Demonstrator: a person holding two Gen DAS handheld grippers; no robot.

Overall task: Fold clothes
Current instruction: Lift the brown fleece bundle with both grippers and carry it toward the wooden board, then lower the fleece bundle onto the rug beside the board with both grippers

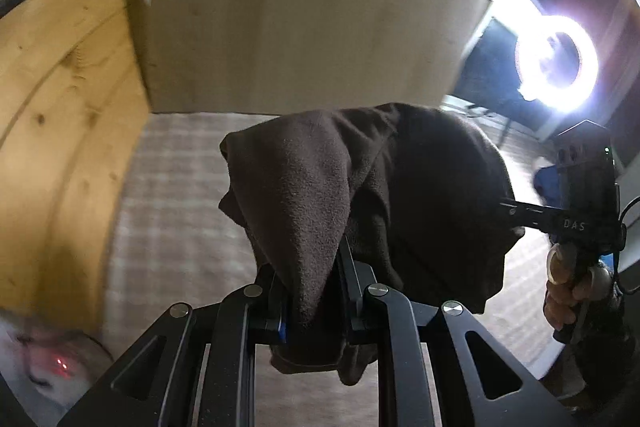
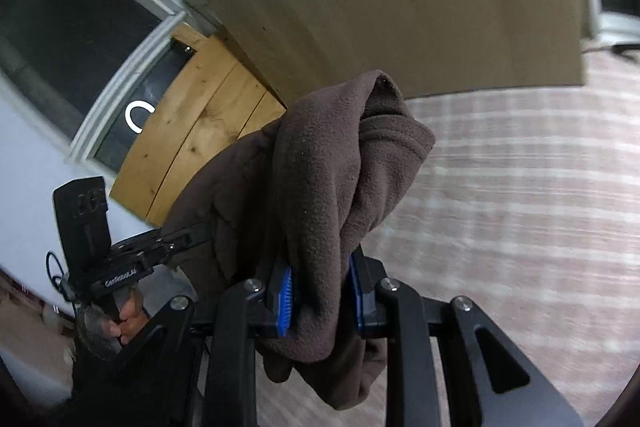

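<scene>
A dark brown fleece garment (image 1: 360, 187) hangs lifted between both grippers above a plaid-covered surface. My left gripper (image 1: 312, 291) is shut on one bunched edge of it, cloth draped over the fingers. My right gripper (image 2: 324, 287) is shut on another bunched edge (image 2: 320, 187), its blue pads (image 2: 285, 301) pressing the cloth. The right gripper also shows in the left wrist view (image 1: 508, 207), reaching into the cloth. The left gripper shows in the right wrist view (image 2: 192, 235), its tips hidden in the cloth.
A pink and white plaid cover (image 2: 520, 207) lies below. A tan wooden headboard (image 1: 312, 7) stands behind, with a pine plank panel (image 1: 60, 107) at the left. A bright ring light (image 1: 558, 63) shines at the right. A window frame (image 2: 120, 27) is at the left.
</scene>
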